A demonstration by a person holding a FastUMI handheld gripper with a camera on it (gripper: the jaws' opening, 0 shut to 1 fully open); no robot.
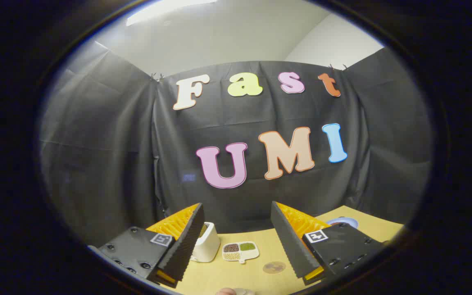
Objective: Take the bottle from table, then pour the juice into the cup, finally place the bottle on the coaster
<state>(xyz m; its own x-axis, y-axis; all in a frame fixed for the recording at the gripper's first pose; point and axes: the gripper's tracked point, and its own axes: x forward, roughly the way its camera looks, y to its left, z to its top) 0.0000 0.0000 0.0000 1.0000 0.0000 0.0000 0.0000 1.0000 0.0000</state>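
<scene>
The gripper [236,246] is held above the near part of the bench [260,256], tilted so that more of the booth's cloth wall than of the benchtop is taken in, and its fingers [184,239] are spread wide apart with nothing held between them. At the near edge of the bench, below the gap between the fingers and closer in than their tips, a small rounded pale object [234,291] is glimpsed; it may be the top of the bottle, but too little of it is shown for that to be settled, and its long axis cannot be judged. If it is the bottle, it lies under and behind the fingertips, so the coming move is judged to call for a downward tilt and a drawing back rather than a reach forward. Beyond the fingers, a white cup [205,241] is partly hidden behind the left finger, a small divided dish [240,250] of seeds lies just beside it toward the middle, and a round brownish coaster [274,267] lies nearer, beside the right finger. A blue-rimmed plate [344,221] sits toward the far right corner.
</scene>
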